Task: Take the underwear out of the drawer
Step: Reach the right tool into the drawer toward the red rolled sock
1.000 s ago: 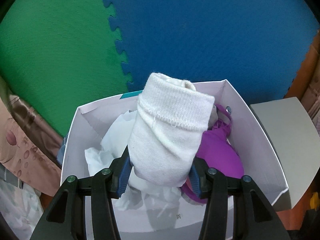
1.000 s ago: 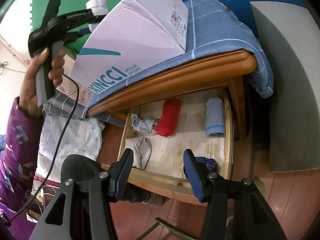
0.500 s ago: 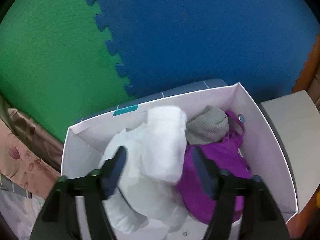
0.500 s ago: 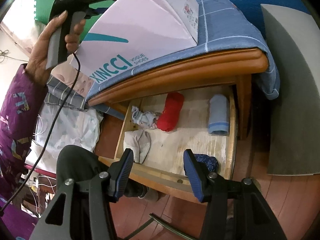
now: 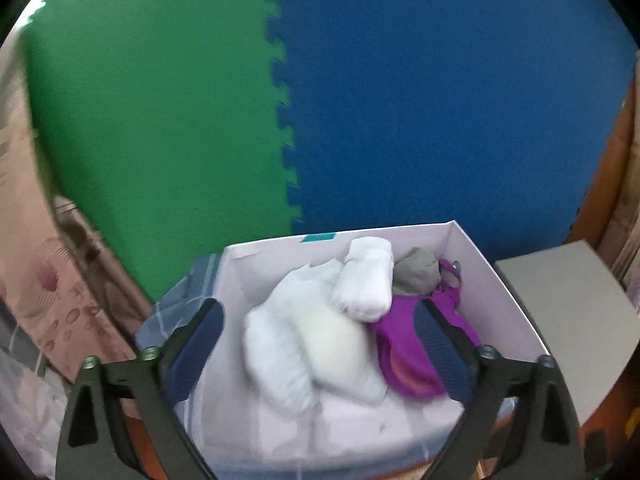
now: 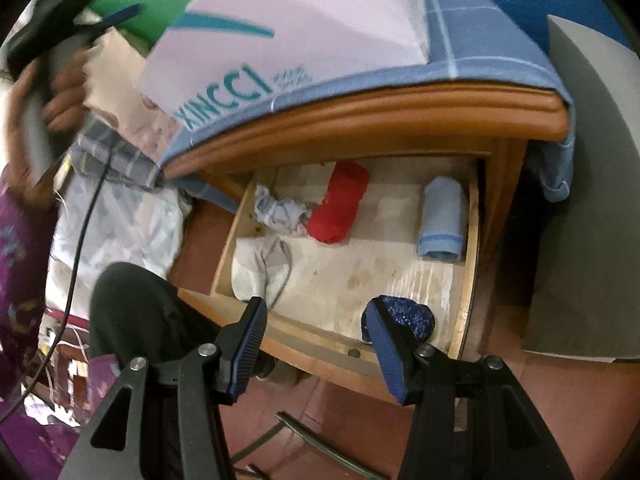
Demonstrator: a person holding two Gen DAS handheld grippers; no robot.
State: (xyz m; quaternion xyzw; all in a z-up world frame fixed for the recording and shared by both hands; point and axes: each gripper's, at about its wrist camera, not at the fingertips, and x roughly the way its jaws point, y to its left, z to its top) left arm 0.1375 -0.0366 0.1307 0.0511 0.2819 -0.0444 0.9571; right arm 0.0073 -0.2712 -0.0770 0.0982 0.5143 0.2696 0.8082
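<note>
Both left gripper (image 5: 320, 344) fingers have just been opening, white roll (image 5: 366, 284) dropped.

A home bedroom is indicated: a wooden nightstand (image 6: 360, 120) with its drawer (image 6: 472, 240) pulled open on rolled underwear and socks, patterned bedding (image 6: 120, 232) beside it, foam puzzle mats (image 5: 440, 100) fixed to the wall, a shoebox (image 5: 500, 300) of clothes on top.
</note>
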